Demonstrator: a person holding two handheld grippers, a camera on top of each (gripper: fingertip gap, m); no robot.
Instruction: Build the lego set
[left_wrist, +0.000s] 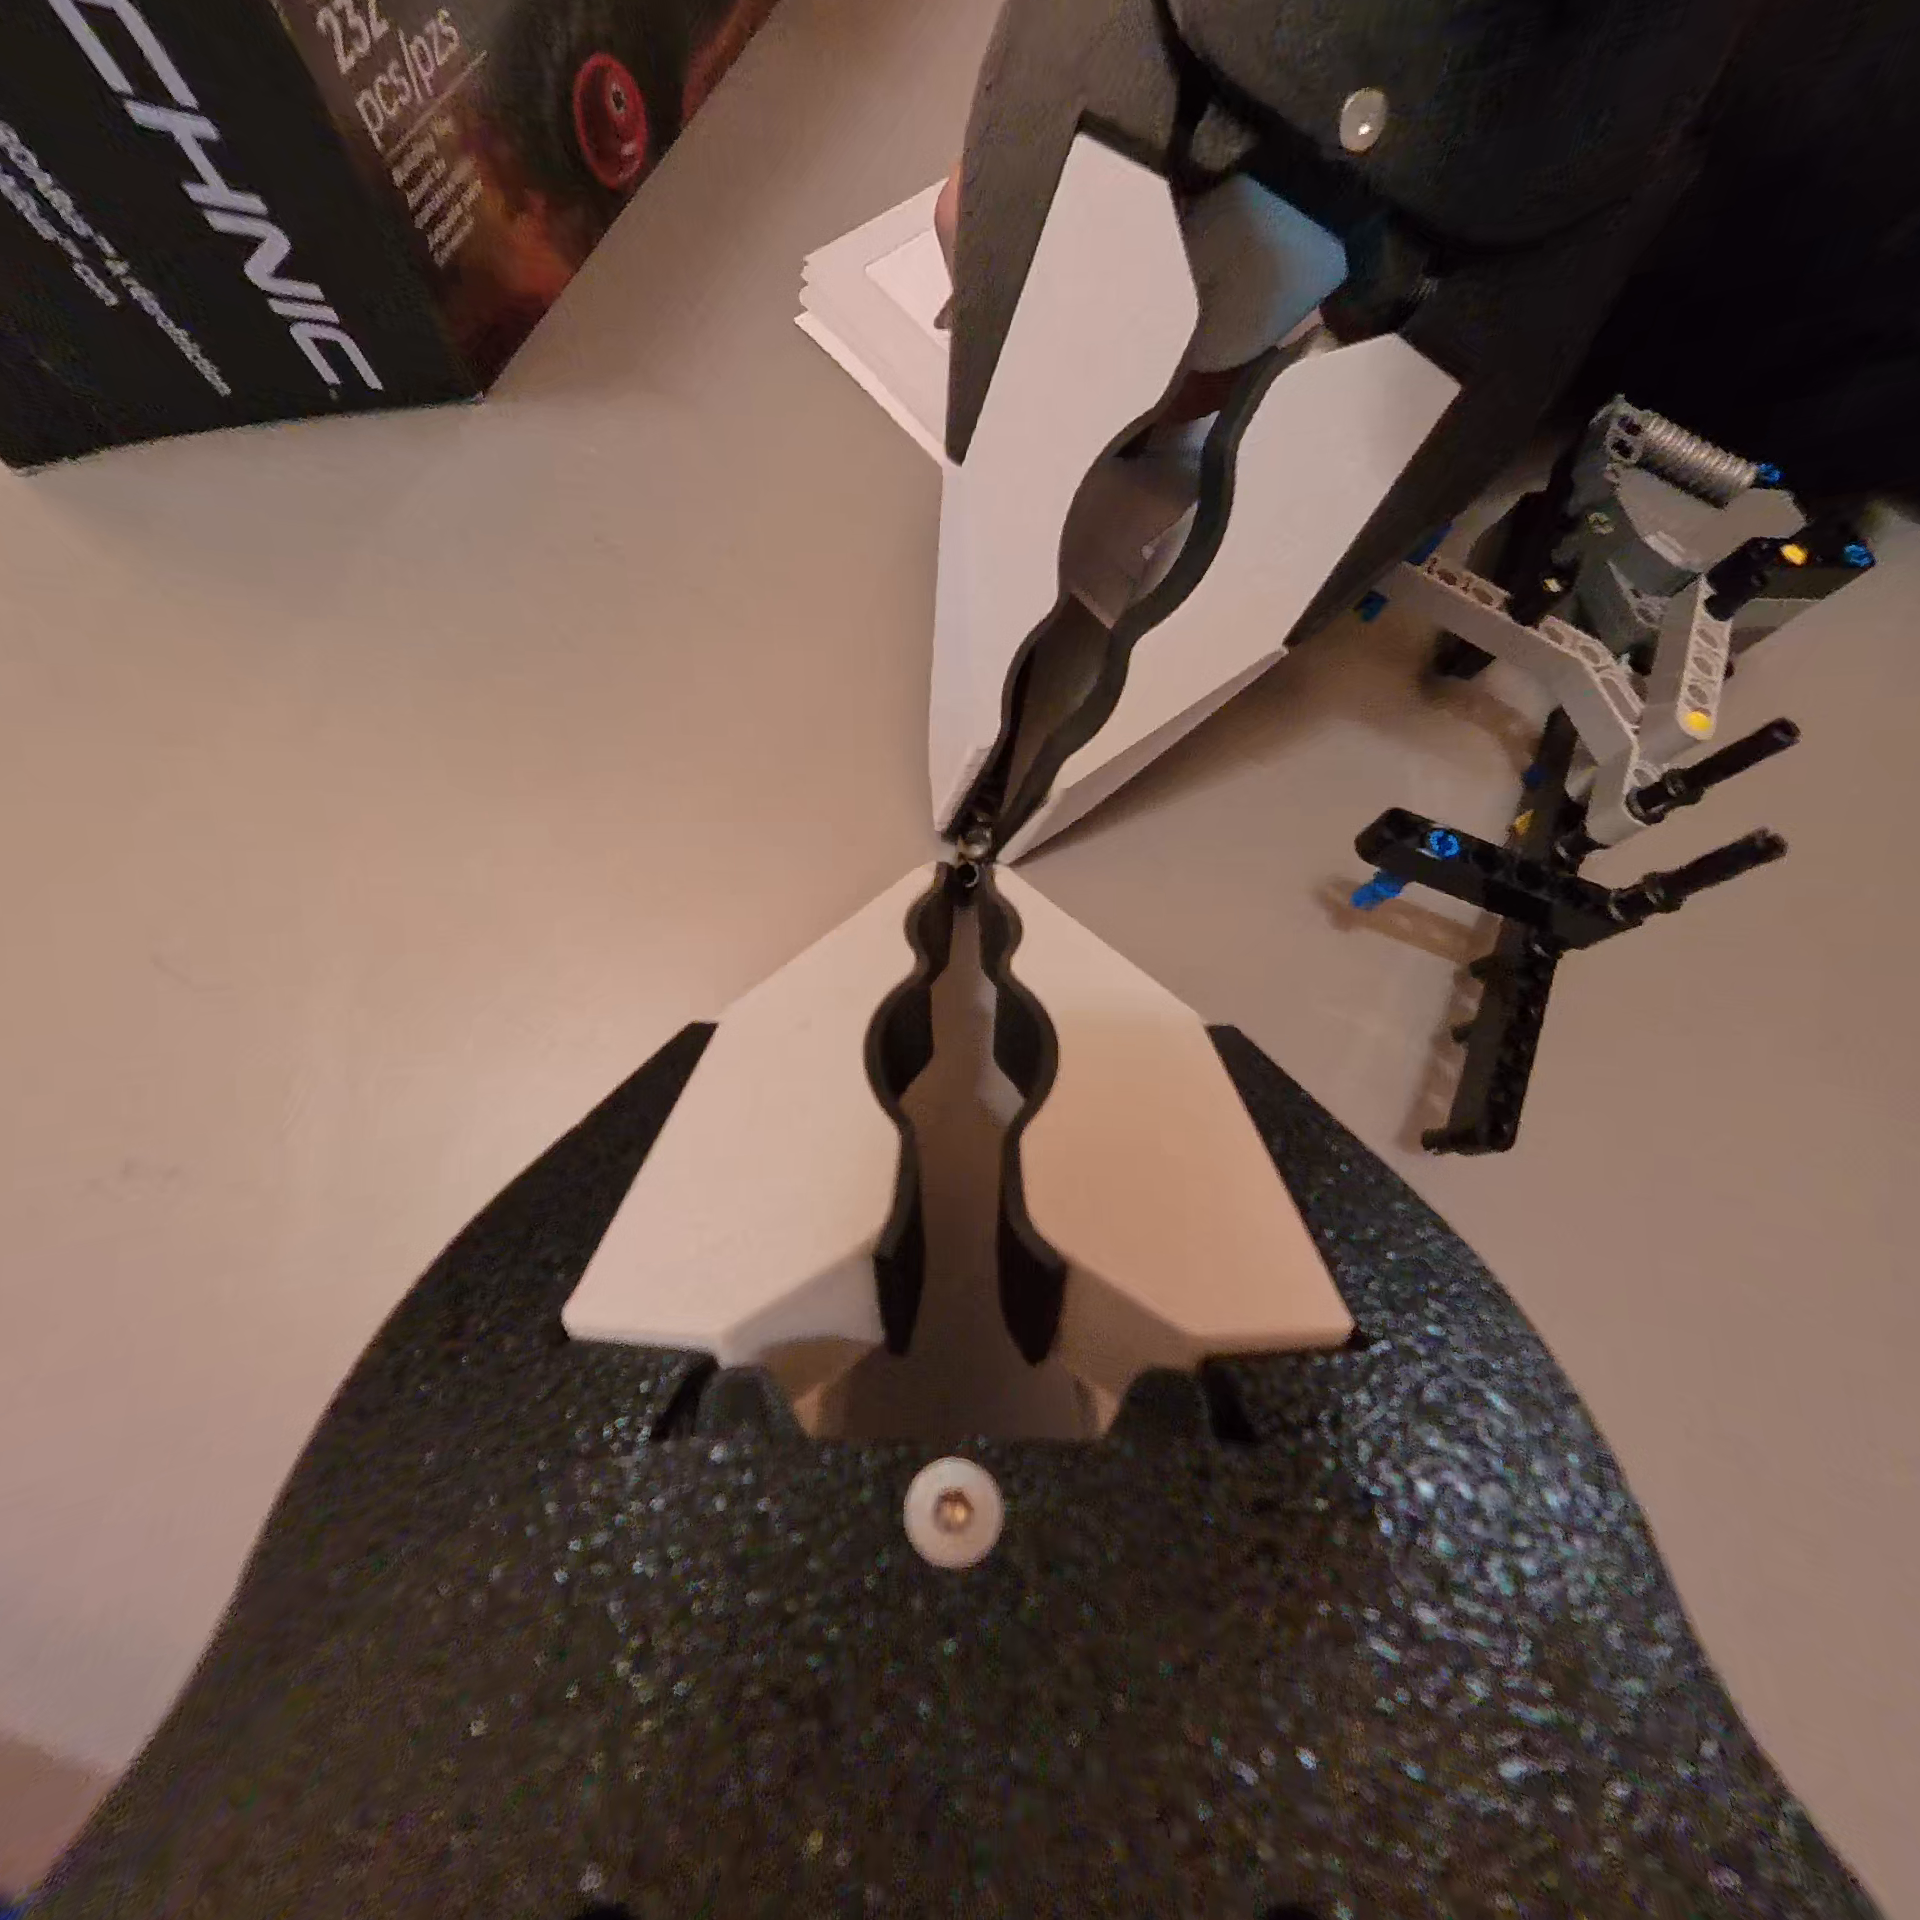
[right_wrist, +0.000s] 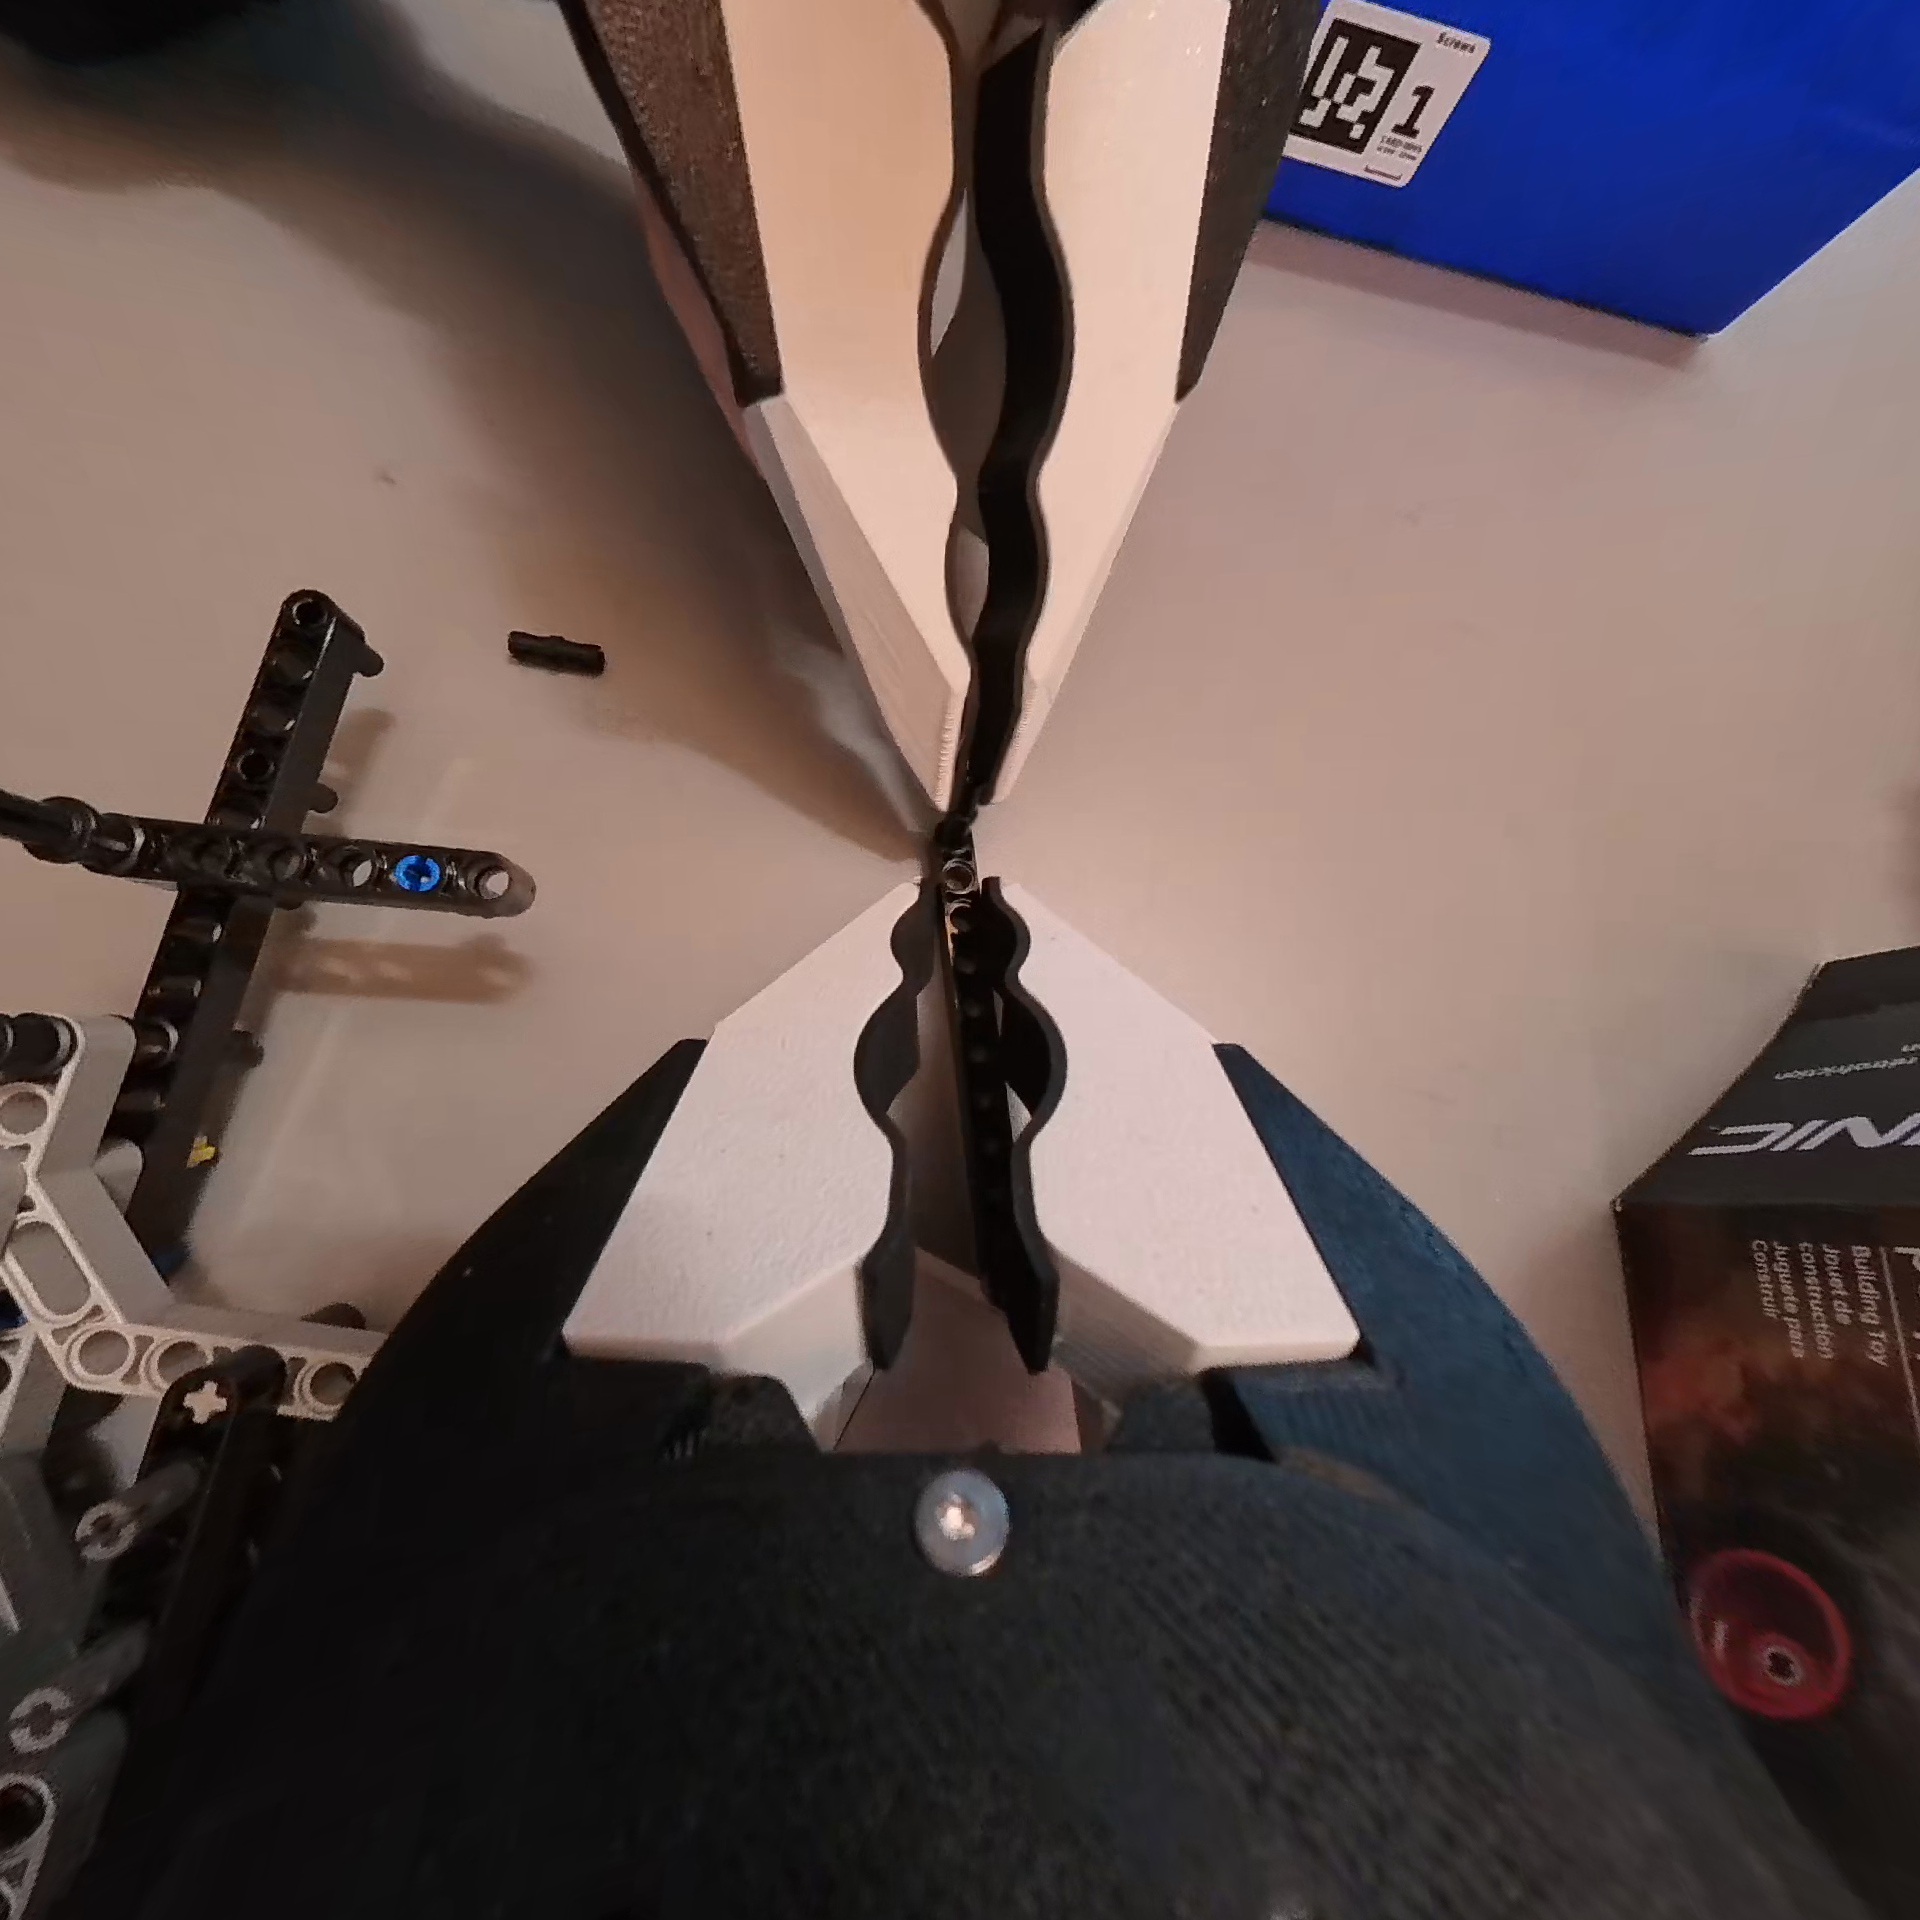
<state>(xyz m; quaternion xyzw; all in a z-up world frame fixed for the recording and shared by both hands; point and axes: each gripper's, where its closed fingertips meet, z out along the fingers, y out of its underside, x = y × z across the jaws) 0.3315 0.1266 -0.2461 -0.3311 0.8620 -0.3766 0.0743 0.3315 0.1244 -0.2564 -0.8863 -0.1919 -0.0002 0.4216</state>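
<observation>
My two grippers meet tip to tip above the table. My right gripper (right_wrist: 956, 891) is shut on a black beam with holes (right_wrist: 977, 1049) that runs lengthwise between its fingers, one end showing at the tips. My left gripper (left_wrist: 966, 888) is shut on a small black piece (left_wrist: 968, 864), which looks like a pin, held against that beam end. The right gripper (left_wrist: 979, 821) comes in from the top of the left wrist view, and the left gripper (right_wrist: 961, 808) from the top of the right wrist view. The partly built black, grey and white model (left_wrist: 1558, 727) stands to the side and also shows in the right wrist view (right_wrist: 208, 935).
A loose black pin (right_wrist: 556, 652) lies on the beige table near the model. The dark set box (left_wrist: 208, 208) stands at the far left and also shows in the right wrist view (right_wrist: 1787, 1351). A blue box with a white tag (right_wrist: 1662, 208) and a white booklet (left_wrist: 883, 301) lie behind.
</observation>
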